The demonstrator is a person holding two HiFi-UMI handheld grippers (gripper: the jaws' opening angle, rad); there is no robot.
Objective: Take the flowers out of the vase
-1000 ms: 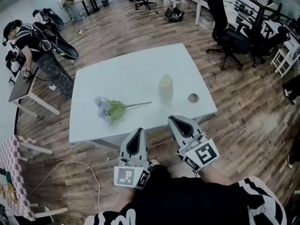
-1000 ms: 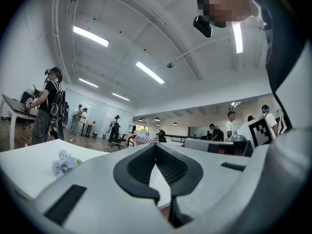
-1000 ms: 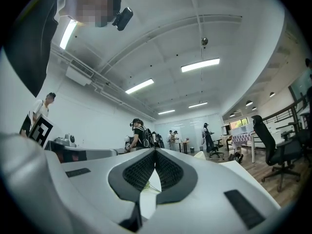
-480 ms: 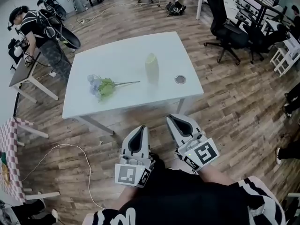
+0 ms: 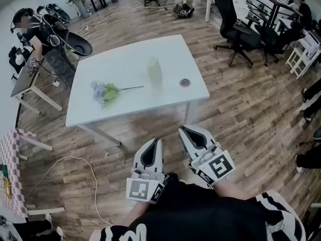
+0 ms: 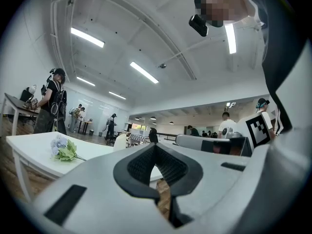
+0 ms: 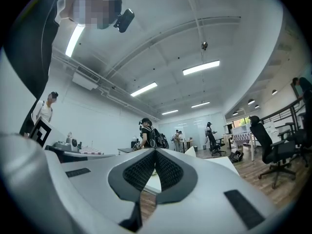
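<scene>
A bunch of pale blue flowers with green leaves (image 5: 105, 92) lies on its side on the left part of the white table (image 5: 130, 59). The pale vase (image 5: 154, 70) stands upright to their right, with nothing in it. Both grippers are held low over the wooden floor, well short of the table's near edge. My left gripper (image 5: 156, 140) is shut and holds nothing, as is my right gripper (image 5: 183, 129). The left gripper view shows shut jaws (image 6: 155, 145) and the flowers (image 6: 63, 149) beyond them. In the right gripper view the jaws (image 7: 155, 151) meet the same way.
A small round lid-like thing (image 5: 185, 83) lies on the table right of the vase. Office chairs (image 5: 235, 29) stand at the back right. A person (image 5: 47, 46) bends by a desk at the left. A cable (image 5: 75, 164) runs over the floor.
The table with the vase and flowers has drawn farther away from both grippers in the head view. Both grippers stay shut and close to the body.
</scene>
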